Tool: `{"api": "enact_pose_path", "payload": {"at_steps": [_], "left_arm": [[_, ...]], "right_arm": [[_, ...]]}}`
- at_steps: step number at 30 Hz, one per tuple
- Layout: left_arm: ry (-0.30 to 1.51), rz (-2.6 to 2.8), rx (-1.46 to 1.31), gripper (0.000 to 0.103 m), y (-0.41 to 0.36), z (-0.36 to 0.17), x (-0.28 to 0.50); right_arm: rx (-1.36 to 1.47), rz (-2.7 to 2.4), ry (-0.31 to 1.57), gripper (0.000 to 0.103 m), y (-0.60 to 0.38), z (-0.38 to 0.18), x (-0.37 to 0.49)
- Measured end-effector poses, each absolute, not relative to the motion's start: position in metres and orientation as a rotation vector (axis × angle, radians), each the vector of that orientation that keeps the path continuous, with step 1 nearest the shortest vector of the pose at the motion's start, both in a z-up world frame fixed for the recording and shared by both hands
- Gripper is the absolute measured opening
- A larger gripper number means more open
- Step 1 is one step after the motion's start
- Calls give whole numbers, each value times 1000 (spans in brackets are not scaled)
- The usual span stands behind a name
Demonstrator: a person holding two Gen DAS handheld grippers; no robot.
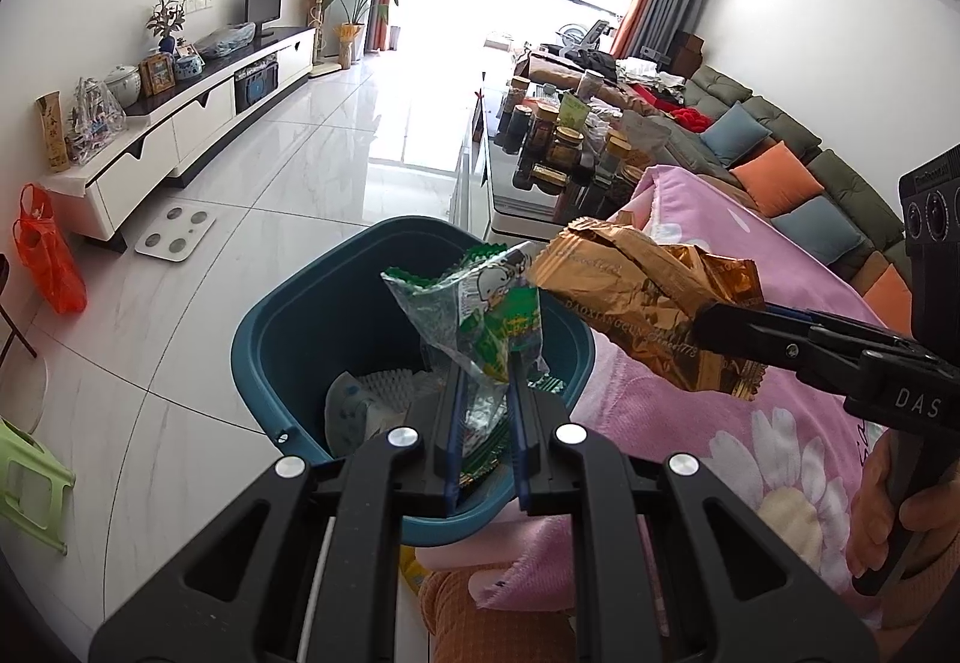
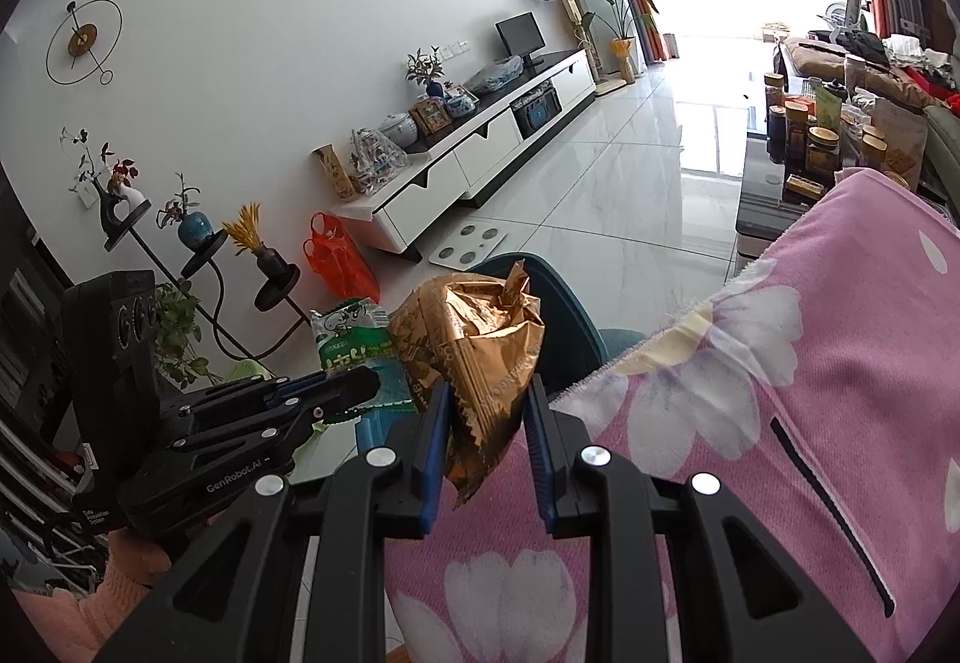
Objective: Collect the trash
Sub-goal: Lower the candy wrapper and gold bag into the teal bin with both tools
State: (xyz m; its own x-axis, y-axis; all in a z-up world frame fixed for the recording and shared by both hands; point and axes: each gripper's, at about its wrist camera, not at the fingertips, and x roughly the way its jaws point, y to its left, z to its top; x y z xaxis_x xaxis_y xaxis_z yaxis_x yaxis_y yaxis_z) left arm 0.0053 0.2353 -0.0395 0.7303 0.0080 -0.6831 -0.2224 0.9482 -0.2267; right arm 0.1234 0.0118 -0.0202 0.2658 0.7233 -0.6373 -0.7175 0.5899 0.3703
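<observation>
Pinching a green-and-clear snack wrapper [image 1: 480,321], the left tongs [image 1: 485,411] hold it directly above the open blue trash bin [image 1: 282,327], which already contains white paper waste. The right tongs [image 2: 489,423] are clamped on a crumpled gold wrapper [image 2: 474,339], beside the bin, over a pink floral blanket [image 2: 780,393].

My left gripper [image 1: 486,393] tilts downward, jaws pinched nearly together on a green wrapper [image 1: 480,315]. My right gripper [image 2: 489,411], at its three o'clock, tilts down likewise, jaws clamped on a gold wrapper [image 2: 480,351]. My hand [image 1: 888,513] grips its handle.
</observation>
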Motion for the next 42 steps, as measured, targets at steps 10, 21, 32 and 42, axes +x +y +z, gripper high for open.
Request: {"api": "enact_pose_path", "payload": {"at_steps": [10, 21, 32, 42], "left_arm": [[756, 144, -311, 13, 243, -47, 11], [786, 159, -321, 13, 250, -62, 25], [811, 170, -326, 13, 257, -73, 35], [830, 183, -320, 13, 260, -81, 42]], "right_arm": [[-15, 965, 887, 24, 25, -23, 130], [-58, 952, 919, 24, 41, -30, 137], [-84, 942, 941, 24, 55, -35, 143], [-120, 937, 957, 25, 68, -39, 146]]}}
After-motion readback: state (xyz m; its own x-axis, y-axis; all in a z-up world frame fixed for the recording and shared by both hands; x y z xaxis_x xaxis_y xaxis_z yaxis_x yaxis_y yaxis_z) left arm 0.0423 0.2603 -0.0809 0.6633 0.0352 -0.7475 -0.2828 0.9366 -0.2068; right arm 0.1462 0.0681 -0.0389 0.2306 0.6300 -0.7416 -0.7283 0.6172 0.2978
